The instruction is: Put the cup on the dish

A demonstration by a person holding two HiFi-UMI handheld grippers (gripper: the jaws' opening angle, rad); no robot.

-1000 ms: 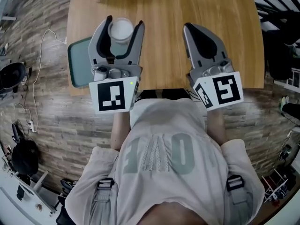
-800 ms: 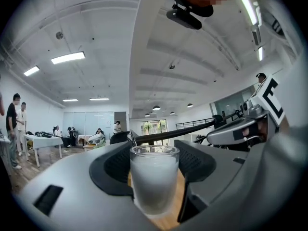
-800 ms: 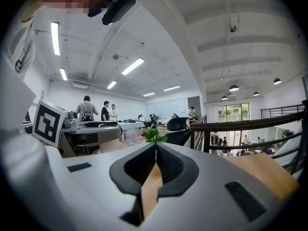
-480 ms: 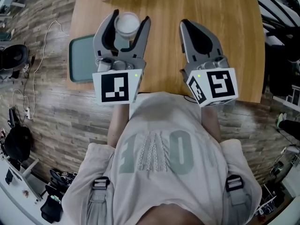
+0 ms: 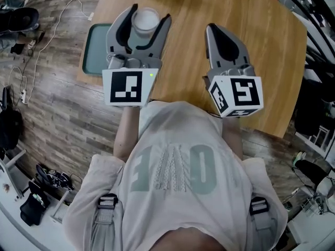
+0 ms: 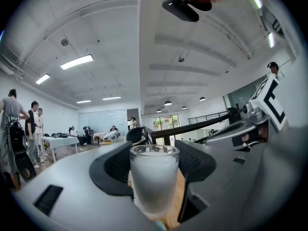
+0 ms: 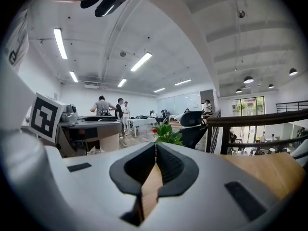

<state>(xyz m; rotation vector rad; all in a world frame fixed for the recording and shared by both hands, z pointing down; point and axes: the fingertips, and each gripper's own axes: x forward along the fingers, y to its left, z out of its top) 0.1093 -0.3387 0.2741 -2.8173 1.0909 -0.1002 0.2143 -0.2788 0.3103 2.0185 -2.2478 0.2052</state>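
A frosted white cup (image 5: 145, 20) stands upright between the jaws of my left gripper (image 5: 148, 13), which is shut on it above the wooden table (image 5: 193, 14). In the left gripper view the cup (image 6: 154, 177) fills the gap between the dark pads. The green dish (image 5: 95, 54), a flat tray, lies at the table's left edge, just left of the left gripper. My right gripper (image 5: 211, 29) hovers over the table's middle with its jaws closed together and nothing held; the right gripper view shows the tips (image 7: 156, 146) meeting.
A person's torso in a light shirt fills the lower head view. Cables (image 5: 49, 46) trail on the wood floor at left. Beyond the table stand a railing (image 7: 260, 119), a green plant (image 7: 166, 134) and people at distant desks.
Both grippers, with the cup still held in the left one, have shifted a little up the picture. The dish now sits closer beside the left gripper.
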